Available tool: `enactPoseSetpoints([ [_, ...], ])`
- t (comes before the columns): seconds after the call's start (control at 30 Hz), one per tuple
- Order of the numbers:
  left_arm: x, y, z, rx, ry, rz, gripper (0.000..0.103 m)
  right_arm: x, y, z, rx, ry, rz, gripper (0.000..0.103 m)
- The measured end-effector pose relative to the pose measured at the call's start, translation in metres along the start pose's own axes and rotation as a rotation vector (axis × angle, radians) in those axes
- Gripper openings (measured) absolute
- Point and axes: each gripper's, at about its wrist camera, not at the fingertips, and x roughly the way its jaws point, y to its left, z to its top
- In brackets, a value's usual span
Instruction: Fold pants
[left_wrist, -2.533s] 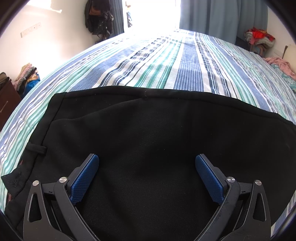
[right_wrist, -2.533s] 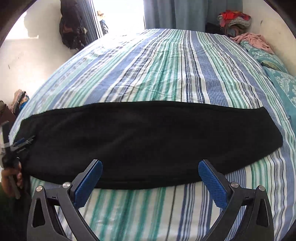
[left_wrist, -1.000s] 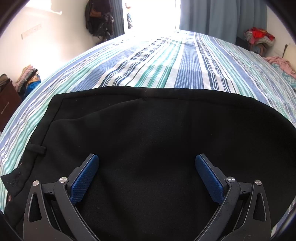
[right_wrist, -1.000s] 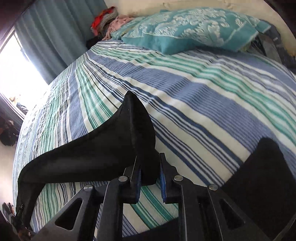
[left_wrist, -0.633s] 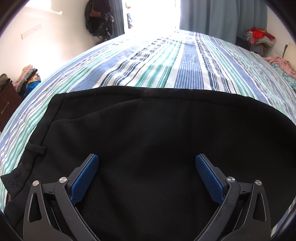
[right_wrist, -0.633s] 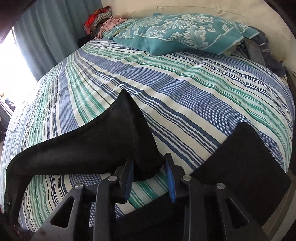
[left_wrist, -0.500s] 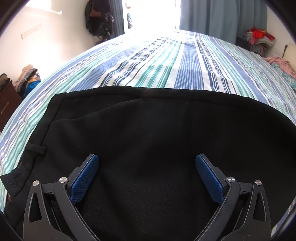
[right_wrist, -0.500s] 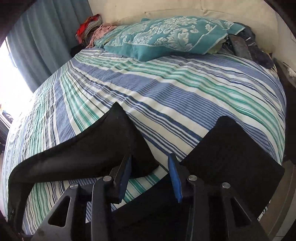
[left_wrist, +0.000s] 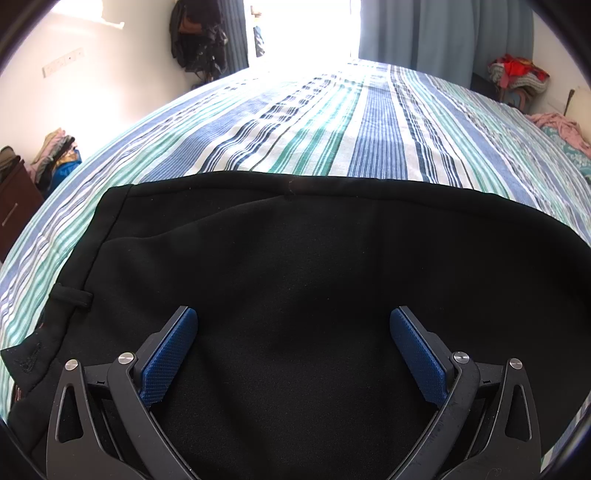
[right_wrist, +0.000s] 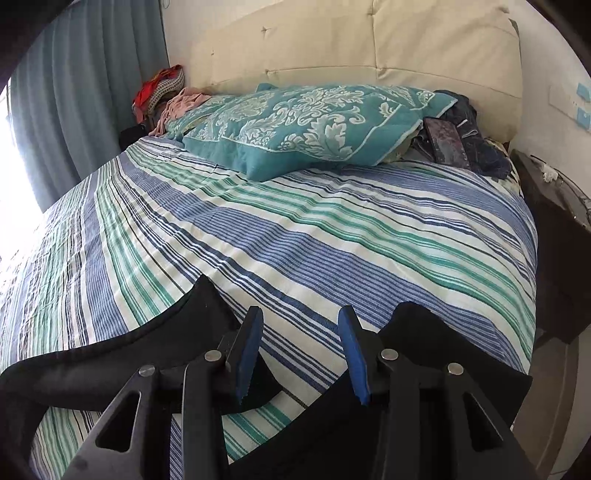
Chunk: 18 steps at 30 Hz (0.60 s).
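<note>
Right gripper (right_wrist: 299, 354) has just been opening, nothing between its jaws; black pants (right_wrist: 110, 373) at nine o'clock. My left gripper (left_wrist: 291, 354) gapes over them.

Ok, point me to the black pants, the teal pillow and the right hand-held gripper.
black pants (left_wrist: 295, 277): left wrist view, middle of the flat cloth.
teal pillow (right_wrist: 306, 125): right wrist view, patterned top face.
right hand-held gripper (right_wrist: 300, 326): right wrist view, gap between the blue fingertips.
</note>
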Motion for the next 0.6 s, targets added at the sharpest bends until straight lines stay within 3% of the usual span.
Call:
enactPoseSetpoints([
  [0.07,0.000,0.000,0.000,0.000,0.000,0.000,0.103,-0.001,0.001,0.002,-0.006,-0.018,-0.019,0.055],
  [0.4,0.000,0.000,0.000,-0.001,0.000,-0.001,0.103,-0.005,-0.003,0.008,0.021,-0.058,-0.030,0.056],
  [0.6,0.000,0.000,0.000,-0.001,0.000,-0.001,0.103,-0.014,0.011,0.010,-0.015,-0.092,0.012,0.062],
])
